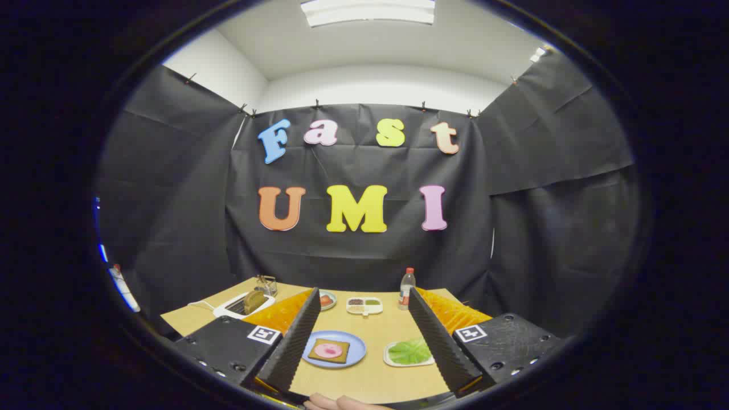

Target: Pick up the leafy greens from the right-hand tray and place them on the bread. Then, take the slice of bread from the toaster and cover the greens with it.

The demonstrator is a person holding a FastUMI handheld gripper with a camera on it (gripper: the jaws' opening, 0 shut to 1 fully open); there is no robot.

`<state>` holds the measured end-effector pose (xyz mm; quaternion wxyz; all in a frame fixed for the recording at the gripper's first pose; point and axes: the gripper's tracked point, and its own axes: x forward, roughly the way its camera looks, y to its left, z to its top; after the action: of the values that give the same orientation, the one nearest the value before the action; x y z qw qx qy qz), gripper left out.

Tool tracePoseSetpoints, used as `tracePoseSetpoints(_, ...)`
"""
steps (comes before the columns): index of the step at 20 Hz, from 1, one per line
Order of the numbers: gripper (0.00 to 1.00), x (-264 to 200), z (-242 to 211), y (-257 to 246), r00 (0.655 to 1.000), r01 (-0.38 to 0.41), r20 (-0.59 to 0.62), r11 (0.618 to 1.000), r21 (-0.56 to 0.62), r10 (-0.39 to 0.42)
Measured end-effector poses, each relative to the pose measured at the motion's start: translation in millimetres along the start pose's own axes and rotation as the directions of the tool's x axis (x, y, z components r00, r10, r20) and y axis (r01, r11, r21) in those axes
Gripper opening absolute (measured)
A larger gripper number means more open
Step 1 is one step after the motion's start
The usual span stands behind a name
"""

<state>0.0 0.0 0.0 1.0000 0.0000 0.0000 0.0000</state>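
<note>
Holding your gripper (364, 341) high above table (376, 387), fingers spread wide, gripping nothing. Between fingers, 11 o'clock: one blue plate (353, 356) with bread (329, 350), pink slice on top. At 1 o'clock by right finger: one tray (389, 354) with leafy greens (409, 351). Far at 10 o'clock: one toaster (242, 306), bread slice (254, 300) inside. One bottle (406, 288) at 12–1 o'clock. Your hand (342, 403) at 6 o'clock.

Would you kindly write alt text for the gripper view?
The gripper hovers with jaws open and empty above a wooden table. Between them lie a blue plate with topped bread and a tray of leafy greens; a toaster stands beyond.
</note>
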Motion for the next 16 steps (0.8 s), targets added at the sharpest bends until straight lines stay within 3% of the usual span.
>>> tracePoseSetpoints(12,0.95,5.4,-10.7,-16.6,1.000,0.019,-0.008,1.000,-0.006,-0.019)
tracePoseSetpoints(16,0.95,22.4,-9.6,-35.1,0.998,0.068,-0.005,0.998,-0.010,-0.069)
